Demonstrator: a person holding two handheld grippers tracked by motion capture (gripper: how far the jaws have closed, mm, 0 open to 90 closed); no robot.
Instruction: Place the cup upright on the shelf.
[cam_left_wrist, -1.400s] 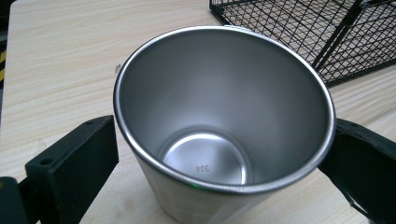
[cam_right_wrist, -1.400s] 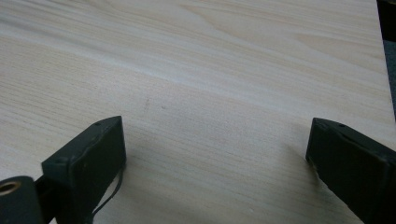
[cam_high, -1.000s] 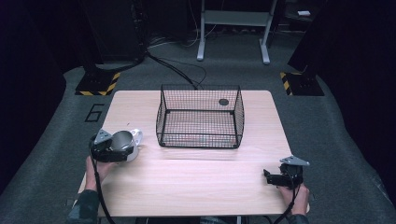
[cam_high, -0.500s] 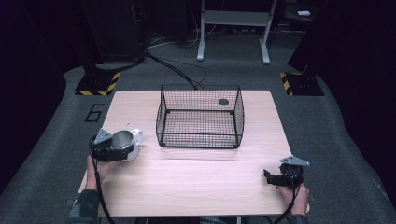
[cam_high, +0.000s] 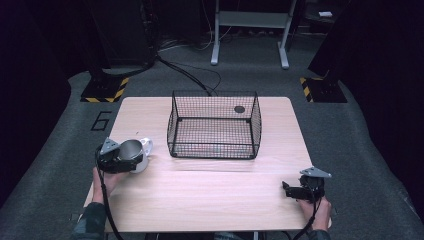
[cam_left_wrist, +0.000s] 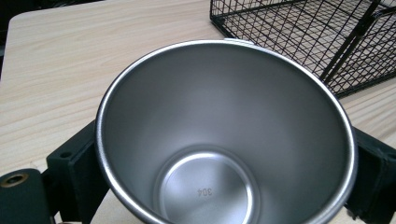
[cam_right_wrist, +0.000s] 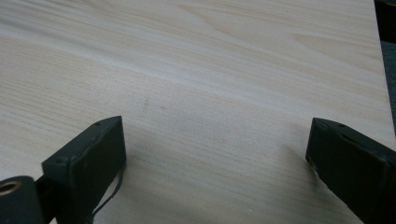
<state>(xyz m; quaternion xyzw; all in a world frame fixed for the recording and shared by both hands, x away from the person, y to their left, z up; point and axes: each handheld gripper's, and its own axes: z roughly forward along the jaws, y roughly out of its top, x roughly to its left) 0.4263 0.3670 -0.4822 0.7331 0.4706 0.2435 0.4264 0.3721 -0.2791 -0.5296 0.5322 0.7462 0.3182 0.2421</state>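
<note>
A steel cup (cam_high: 131, 152) with a white outside and handle sits between the jaws of my left gripper (cam_high: 126, 159) at the table's left edge. Seen from the left gripper view, the cup (cam_left_wrist: 224, 135) is empty, and a black jaw presses on each side of it. A black wire basket (cam_high: 215, 125) stands at the table's middle back, to the right of the cup; its corner (cam_left_wrist: 317, 42) lies just beyond the cup's rim. Near the front right corner my right gripper (cam_high: 292, 190) rests low over the wood, its jaws wide apart on bare table (cam_right_wrist: 210, 93).
The light wooden table (cam_high: 210, 195) has free surface across its front and middle. A small dark disc (cam_high: 239, 109) lies behind the basket. Dark floor, a cable (cam_high: 190, 75) and metal stand legs (cam_high: 250, 35) lie past the far edge.
</note>
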